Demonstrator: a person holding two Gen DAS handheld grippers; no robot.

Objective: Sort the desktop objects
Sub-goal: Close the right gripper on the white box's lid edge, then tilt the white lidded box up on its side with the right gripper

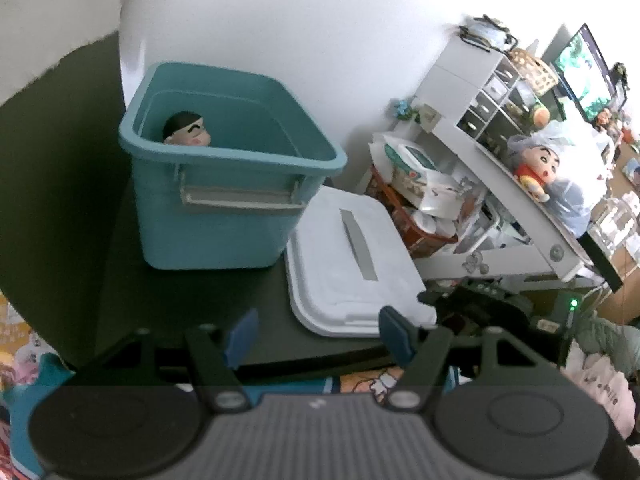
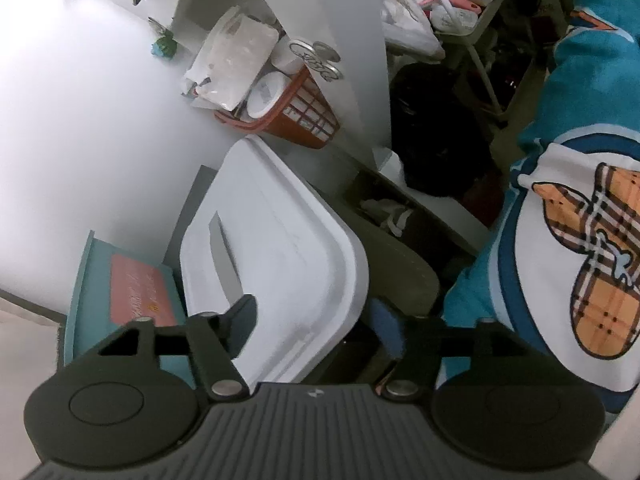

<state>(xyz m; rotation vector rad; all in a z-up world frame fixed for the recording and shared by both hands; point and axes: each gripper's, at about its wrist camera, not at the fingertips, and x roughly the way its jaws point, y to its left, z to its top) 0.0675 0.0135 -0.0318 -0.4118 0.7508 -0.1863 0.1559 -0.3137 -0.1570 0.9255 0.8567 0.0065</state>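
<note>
Bin (image 1: 224, 216): teal, grey handle, doll head (image 1: 186, 130) inside.
Lid (image 1: 352, 256): white, flat beside bin.
Left gripper (image 1: 318, 338): released, empty.
Right gripper (image 2: 316, 330): released over lid corner.

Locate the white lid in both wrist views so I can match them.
Left wrist: white lid lies centre-right, just right of the teal bin.
Right wrist: white lid fills the centre, its near corner between the open jaws.
Shared landmark: orange basket behind the lid.
</note>
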